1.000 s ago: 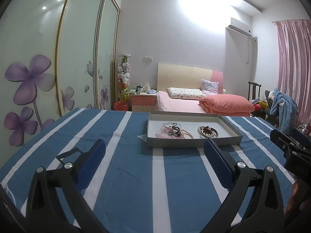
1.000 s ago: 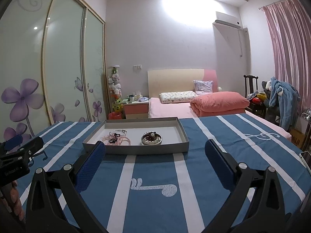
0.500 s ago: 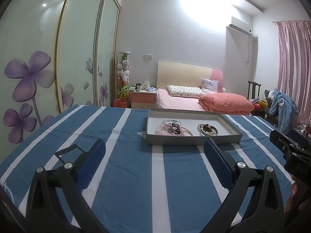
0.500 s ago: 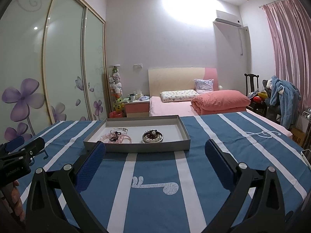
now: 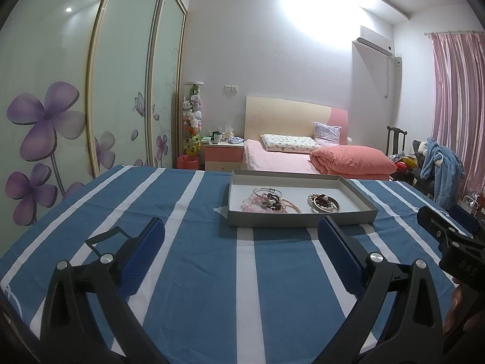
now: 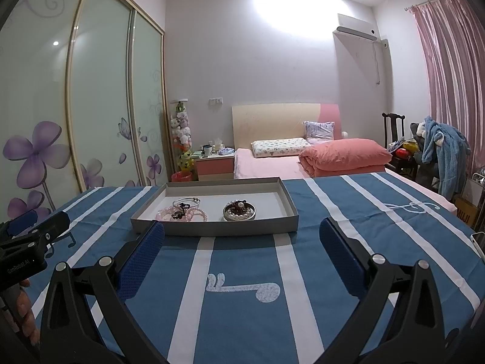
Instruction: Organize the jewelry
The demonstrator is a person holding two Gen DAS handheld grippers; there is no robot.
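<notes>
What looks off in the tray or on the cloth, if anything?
Nothing spilled or damaged. The pink bead bracelets lie heaped with a silver bangle at the left of the gray tray, not sorted; the pearl piece sits in a small round dish. Both the left gripper and the right gripper are open, short of the tray.

"GenRobot.AI" in pale letters on black body of left gripper, seen at left edge of right wrist view. Embossed characters on black body of right gripper in left wrist view, look like "DA5", not sure. White music-note prints on blue striped cloth, no words.
</notes>
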